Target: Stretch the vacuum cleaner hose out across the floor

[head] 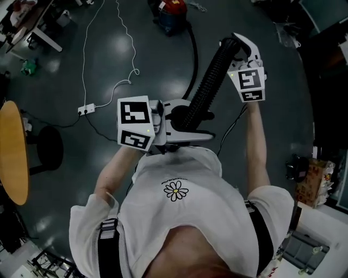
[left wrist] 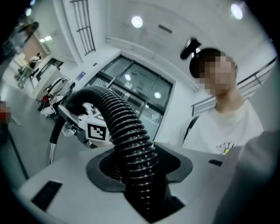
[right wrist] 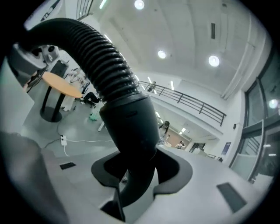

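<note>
Hose [head: 209,87] is up off the floor [head: 81,54] by my chest, ribbed part clamped in my left tongs [head: 190,120], smooth cuff in my right tongs [head: 235,50]; I'd grip firmly and pull steadily away from the vacuum cleaner [head: 169,13], avoiding kinks.

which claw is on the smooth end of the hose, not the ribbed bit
The right claw: it is clamped on the smooth black cuff of the hose. The left claw holds the ribbed stretch instead.

Your left gripper [head: 187,124] sits near your chest, elbow bent. Your right gripper [head: 237,49] reaches farther forward, arm extended. Both clamp the hose [head: 209,87].
</note>
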`<state>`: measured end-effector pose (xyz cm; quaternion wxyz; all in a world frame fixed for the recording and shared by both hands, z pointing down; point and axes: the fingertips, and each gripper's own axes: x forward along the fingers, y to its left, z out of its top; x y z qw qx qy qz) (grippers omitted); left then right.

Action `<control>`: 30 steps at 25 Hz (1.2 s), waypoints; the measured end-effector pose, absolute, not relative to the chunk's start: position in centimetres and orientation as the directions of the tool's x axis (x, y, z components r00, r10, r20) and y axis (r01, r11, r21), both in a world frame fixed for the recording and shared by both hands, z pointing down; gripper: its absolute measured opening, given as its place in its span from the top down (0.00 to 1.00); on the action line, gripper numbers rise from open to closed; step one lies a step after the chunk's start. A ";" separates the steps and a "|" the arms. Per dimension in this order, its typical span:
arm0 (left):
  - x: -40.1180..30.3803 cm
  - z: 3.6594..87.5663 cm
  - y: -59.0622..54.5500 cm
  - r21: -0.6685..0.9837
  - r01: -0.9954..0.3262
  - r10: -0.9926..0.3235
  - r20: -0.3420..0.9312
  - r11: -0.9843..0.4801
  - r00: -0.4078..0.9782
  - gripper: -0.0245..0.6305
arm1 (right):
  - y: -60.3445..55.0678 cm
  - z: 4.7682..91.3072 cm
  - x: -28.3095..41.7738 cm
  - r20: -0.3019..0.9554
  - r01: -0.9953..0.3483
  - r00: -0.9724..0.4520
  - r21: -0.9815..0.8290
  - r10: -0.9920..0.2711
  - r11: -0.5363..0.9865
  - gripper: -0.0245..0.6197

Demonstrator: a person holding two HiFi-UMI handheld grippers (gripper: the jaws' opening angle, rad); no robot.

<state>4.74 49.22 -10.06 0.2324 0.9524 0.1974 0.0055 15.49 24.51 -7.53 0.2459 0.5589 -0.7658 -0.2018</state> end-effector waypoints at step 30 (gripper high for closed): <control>1.0 -16.4 48.9 0.535 0.557 0.372 -0.421 -0.635 0.828 0.61 | 30.2 -8.5 7.4 -0.066 -0.810 -0.523 0.350 -0.849 0.472 0.69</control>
